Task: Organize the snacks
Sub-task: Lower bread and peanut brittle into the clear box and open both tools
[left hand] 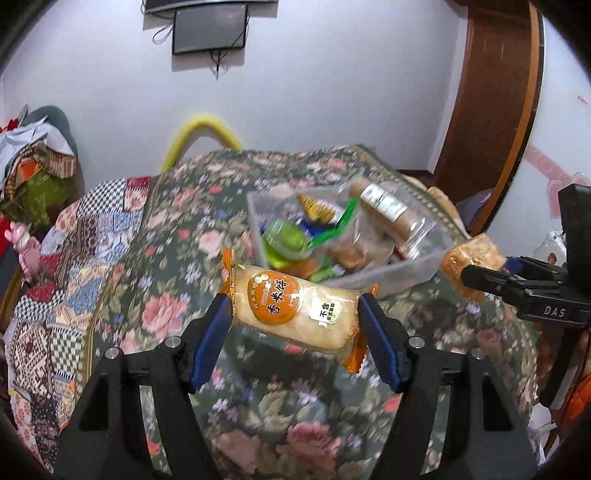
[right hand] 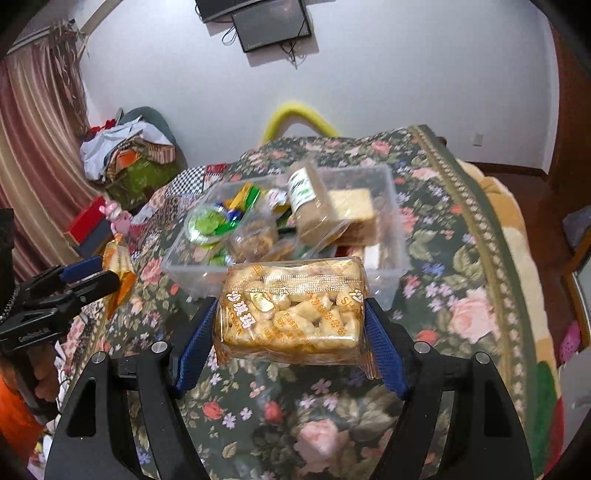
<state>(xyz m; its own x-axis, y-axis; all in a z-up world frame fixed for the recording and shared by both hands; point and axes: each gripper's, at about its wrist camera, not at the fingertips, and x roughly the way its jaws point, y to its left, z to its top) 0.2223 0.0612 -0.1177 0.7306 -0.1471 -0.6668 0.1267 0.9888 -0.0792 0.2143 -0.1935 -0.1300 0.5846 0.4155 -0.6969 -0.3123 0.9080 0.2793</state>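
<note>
Your left tongs [left hand: 295, 314] clamp the light, brittle rice cracker pack [left hand: 295, 312] by its ends, your right tongs [right hand: 291, 317] the soft pastry pack [right hand: 293, 314] at mid-frame: squeeze gently.

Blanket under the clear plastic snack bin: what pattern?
Dark green floral blanket with pink roses, clearest in the right wrist view.

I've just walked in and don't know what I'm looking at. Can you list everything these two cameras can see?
Rice cracker pack: one, orange and cream, between left gripper's pads.
Sachima pack: one, golden, between right gripper's pads.
Clear bin: one, transparent, on the floral cloth, full of snacks.
Floral cloth: one, dark green with pink roses, covering the surface.
Wall screen: one, black, high on wall.
Left gripper: one, black with blue pads.
Right gripper: one, same colours.
</note>
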